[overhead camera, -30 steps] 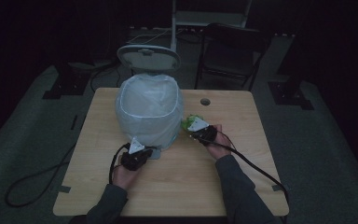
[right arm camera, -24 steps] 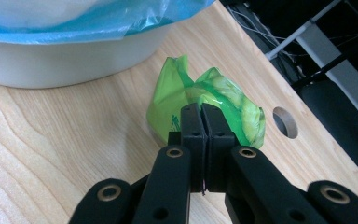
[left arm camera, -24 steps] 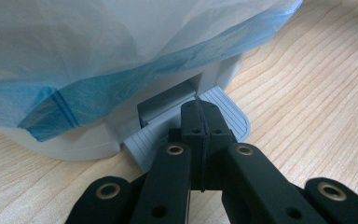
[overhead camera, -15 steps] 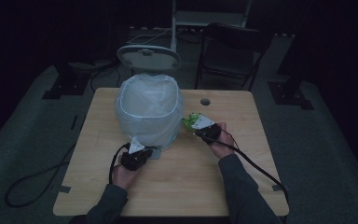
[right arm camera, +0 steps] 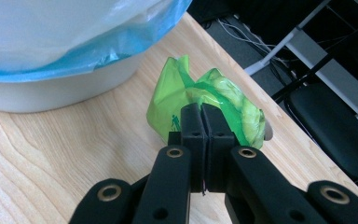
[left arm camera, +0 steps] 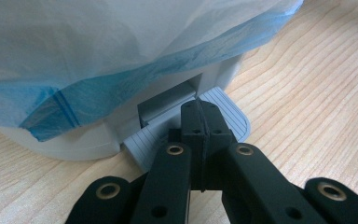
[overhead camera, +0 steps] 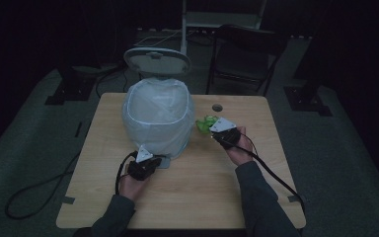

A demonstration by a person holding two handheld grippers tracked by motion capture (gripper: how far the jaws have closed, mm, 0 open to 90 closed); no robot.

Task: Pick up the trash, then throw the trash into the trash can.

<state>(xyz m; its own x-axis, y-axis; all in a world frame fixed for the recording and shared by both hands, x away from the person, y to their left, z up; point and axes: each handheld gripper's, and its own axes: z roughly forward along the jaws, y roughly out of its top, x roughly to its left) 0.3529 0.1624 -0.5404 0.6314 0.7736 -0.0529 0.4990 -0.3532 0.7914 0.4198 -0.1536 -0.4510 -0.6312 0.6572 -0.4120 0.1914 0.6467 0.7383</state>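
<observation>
The right gripper [right arm camera: 204, 109] pinches a crumpled green plastic bag [right arm camera: 200, 100] just beside the white bin with a white liner [overhead camera: 158, 118]. The left gripper [left arm camera: 200, 109], jaws pressed together, rests on the bin's grey pedal [left arm camera: 144, 144] on the wooden worktop [overhead camera: 202, 187].

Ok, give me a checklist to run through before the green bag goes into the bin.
1. Lid up: ok, it stands raised behind the bin's mouth.
2. Left hand-held gripper on the pedal: ok, shut jaws rest on the grey ribbed pedal.
3. Right hand-held gripper holding the green bag: ok, jaws shut on its crumpled plastic.
4. Liner spread over the rim: ok, white liner with blue edge drapes over the bin.
5. Bag above the mouth: not ok, it sits low beside the bin, near the table.
6. Grip firm enough to lift: cannot tell.
</observation>
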